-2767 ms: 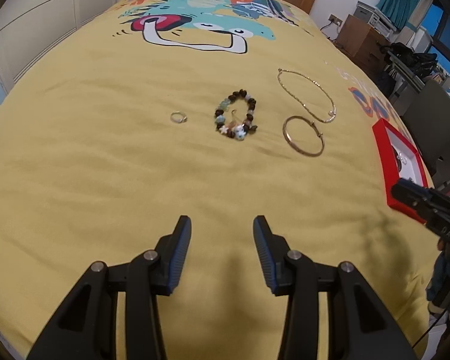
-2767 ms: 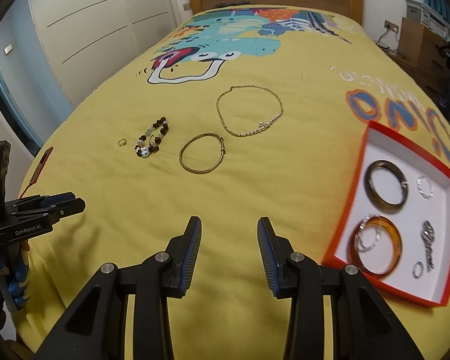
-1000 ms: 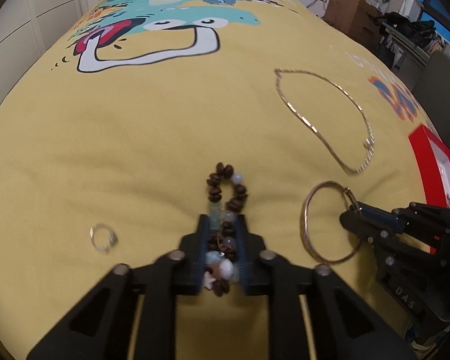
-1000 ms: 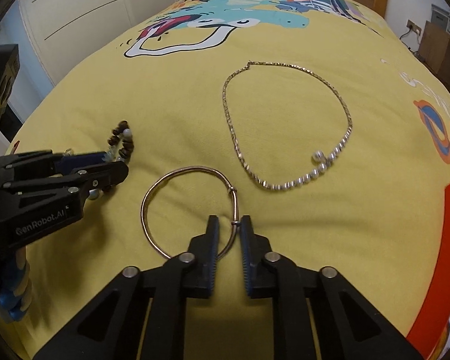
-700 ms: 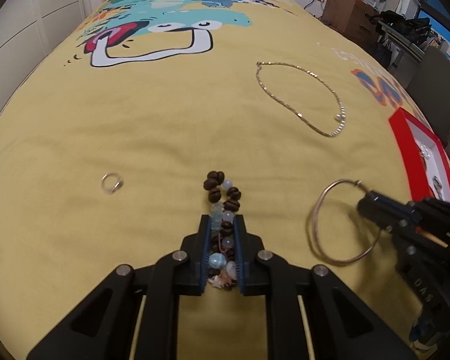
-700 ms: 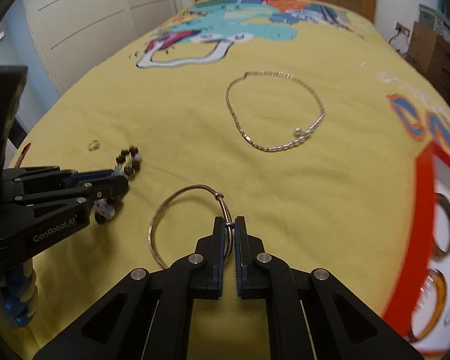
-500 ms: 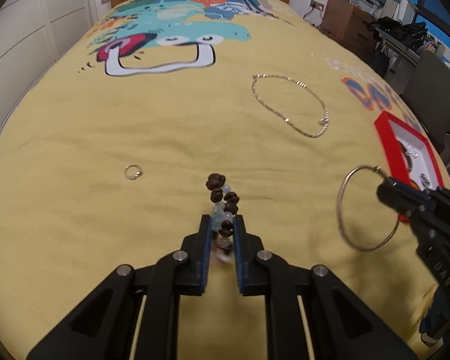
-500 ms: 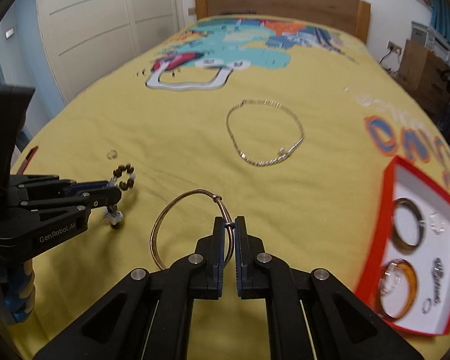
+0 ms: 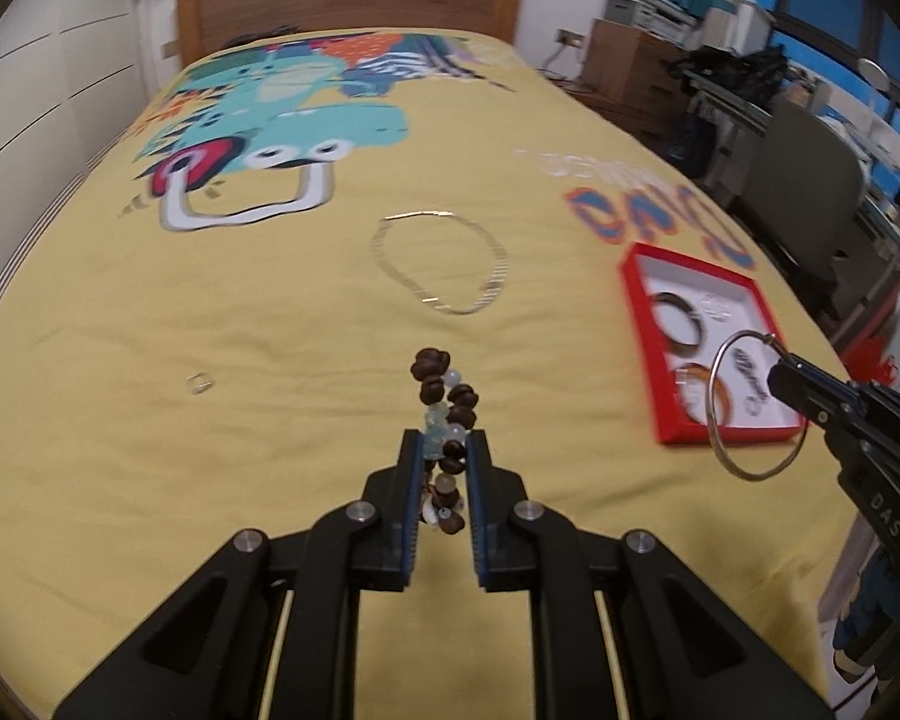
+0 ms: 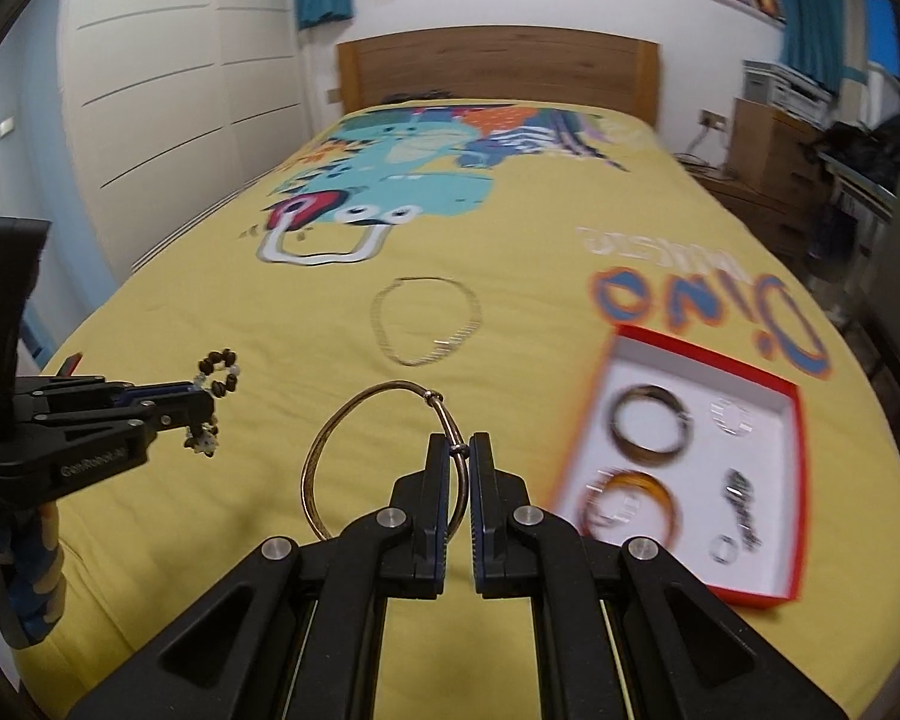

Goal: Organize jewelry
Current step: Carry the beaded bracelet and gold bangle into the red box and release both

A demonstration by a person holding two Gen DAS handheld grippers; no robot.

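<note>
My left gripper [image 9: 443,447] is shut on a brown and pale blue bead bracelet [image 9: 444,402] and holds it above the yellow bedspread; it also shows in the right wrist view [image 10: 216,381]. My right gripper [image 10: 459,450] is shut on a thin gold bangle [image 10: 354,420], lifted off the bed; the bangle also shows in the left wrist view [image 9: 720,420]. A red jewelry box [image 10: 801,420] with white lining lies to the right, with several bangles and rings inside. A gold chain necklace [image 9: 498,258] and a small ring [image 9: 200,384] lie on the bedspread.
The bedspread has a dinosaur print [image 10: 402,162] toward the wooden headboard [image 10: 498,66]. White wardrobe doors [image 10: 168,72] stand to the left. A wooden cabinet [image 10: 768,144] and a grey chair [image 9: 810,192] stand to the right of the bed.
Both grippers have lifted higher with their pieces and swung toward the red box, which now shows more fully in both views. The necklace and ring have stayed on the bed.
</note>
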